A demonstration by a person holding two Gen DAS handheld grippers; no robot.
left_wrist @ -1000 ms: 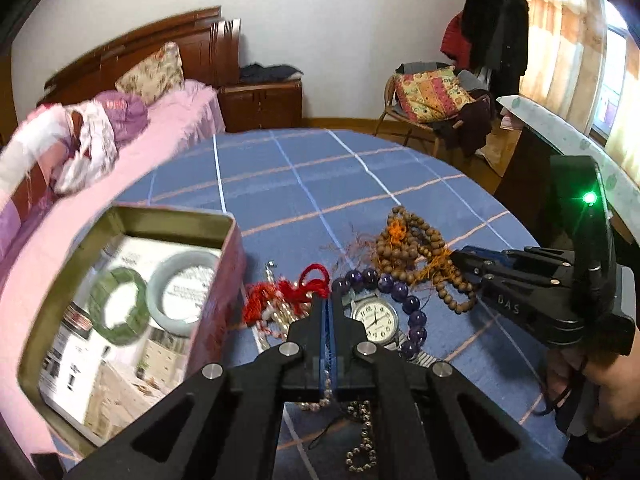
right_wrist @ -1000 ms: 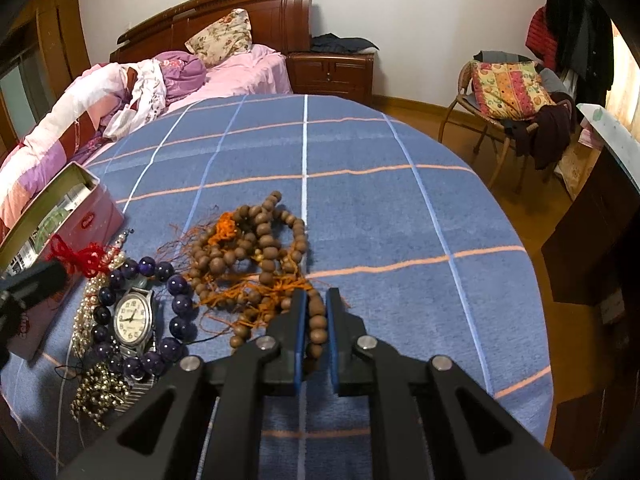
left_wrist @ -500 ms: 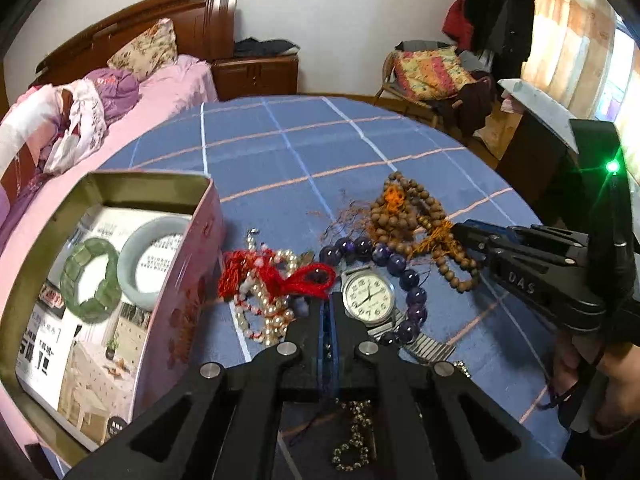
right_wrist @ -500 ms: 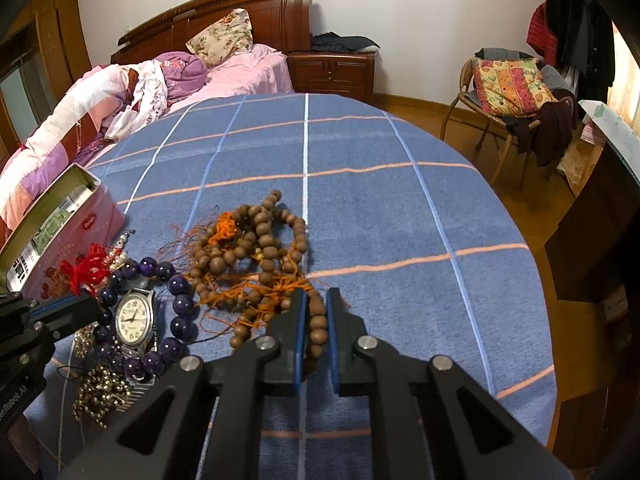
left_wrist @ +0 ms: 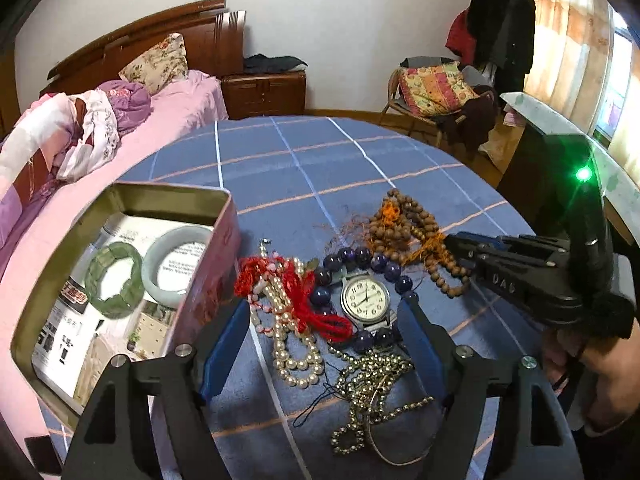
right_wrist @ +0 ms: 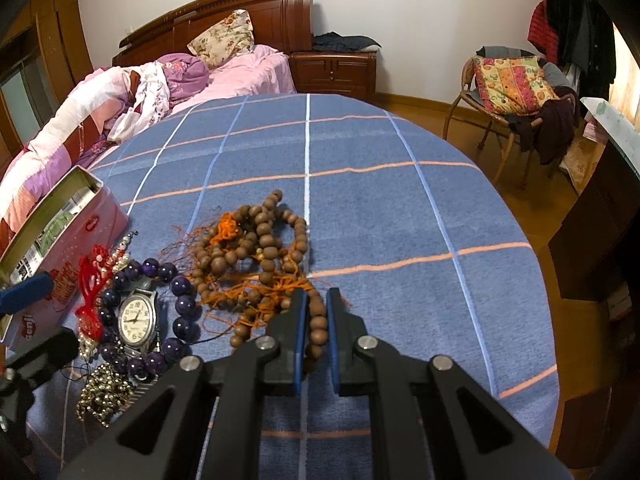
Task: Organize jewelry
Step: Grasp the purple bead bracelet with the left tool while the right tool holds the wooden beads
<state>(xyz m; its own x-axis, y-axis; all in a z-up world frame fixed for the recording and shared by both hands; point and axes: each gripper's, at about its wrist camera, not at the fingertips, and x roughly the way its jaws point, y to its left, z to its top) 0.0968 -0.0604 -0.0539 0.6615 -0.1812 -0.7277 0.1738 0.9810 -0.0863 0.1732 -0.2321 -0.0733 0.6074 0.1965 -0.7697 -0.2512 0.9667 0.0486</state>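
The left claw (left_wrist: 324, 320) has just been opening, wide over the pearl necklace (left_wrist: 288, 332) beside the tin box (left_wrist: 224, 200); nothing gripped. The right claw (right_wrist: 316, 320) pinches the wooden beads (right_wrist: 256, 256). Better to lower onto one strand only.

I see daylight entering through the curtained window (left_wrist: 576, 40) at far right, overexposed there. Room evenly lit; shadows on the desk (right_wrist: 400, 220) are soft. Strong fisheye bending at the edges, dark vignette in the corners. Green indicator lamp (left_wrist: 583, 175) flares. Both views sharp, no motion blur.
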